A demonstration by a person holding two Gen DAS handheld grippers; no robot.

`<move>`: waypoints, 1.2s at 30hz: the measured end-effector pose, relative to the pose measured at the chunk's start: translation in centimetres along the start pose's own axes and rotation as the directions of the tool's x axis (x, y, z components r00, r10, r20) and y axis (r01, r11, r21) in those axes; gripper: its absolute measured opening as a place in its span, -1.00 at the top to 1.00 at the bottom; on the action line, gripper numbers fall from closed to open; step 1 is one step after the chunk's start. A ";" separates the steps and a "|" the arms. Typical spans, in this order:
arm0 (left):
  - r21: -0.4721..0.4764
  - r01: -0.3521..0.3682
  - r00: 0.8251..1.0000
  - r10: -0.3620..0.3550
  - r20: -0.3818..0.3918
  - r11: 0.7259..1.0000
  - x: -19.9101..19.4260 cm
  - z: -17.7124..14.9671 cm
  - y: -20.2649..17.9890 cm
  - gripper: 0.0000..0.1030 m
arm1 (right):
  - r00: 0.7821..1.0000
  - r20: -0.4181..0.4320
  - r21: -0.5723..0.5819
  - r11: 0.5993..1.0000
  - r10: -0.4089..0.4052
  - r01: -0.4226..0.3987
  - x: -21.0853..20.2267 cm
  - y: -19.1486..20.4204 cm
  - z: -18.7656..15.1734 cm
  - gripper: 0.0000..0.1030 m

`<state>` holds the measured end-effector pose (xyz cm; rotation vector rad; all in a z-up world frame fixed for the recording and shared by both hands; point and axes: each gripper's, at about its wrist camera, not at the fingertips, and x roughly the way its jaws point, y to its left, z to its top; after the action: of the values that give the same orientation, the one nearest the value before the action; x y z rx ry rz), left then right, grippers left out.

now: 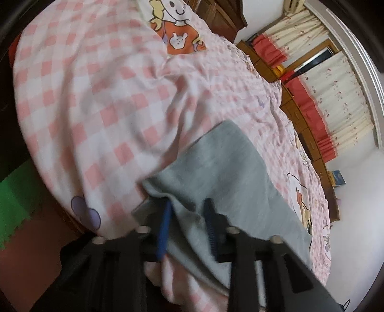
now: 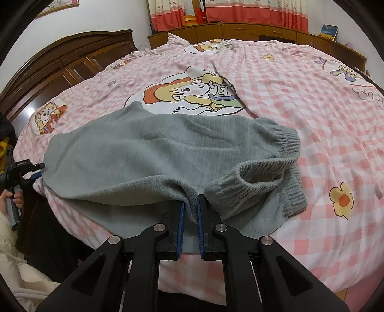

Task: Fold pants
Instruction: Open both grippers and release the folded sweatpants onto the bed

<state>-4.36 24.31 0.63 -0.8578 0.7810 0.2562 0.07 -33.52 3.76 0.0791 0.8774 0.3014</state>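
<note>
Grey fleece pants (image 2: 144, 148) lie crosswise on the pink checked bedsheet (image 2: 300, 96), partly doubled over. A ribbed cuff (image 2: 252, 177) curls open at their right end. My right gripper (image 2: 191, 201) is shut on a fold of the grey fabric at the near edge of the bed. My left gripper (image 2: 36, 171) sits at the pants' far left end. In the left wrist view the pants (image 1: 228, 168) run away from my left gripper (image 1: 189, 204), whose blue pads (image 1: 165, 228) pinch bunched grey cloth. That view is blurred.
A dark wooden headboard (image 2: 60, 62) stands at the left, with a low wooden cabinet (image 2: 240, 28) and red-trimmed curtains (image 2: 252, 9) behind the bed. A person's hand (image 2: 14, 199) holds the left gripper's handle. A green foam mat (image 1: 14, 196) covers the floor beside the bed.
</note>
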 end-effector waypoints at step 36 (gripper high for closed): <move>0.244 -0.106 0.994 0.104 0.022 0.964 -5.3 -2.9 -3.1 0.00 | 0.999 0.048 0.393 0.919 0.001 -0.020 -5.7 -7.2 -3.3 0.28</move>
<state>-8.04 20.62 4.98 -0.5823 0.8321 0.2513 -4.27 -42.25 4.51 0.4643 0.8815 0.1278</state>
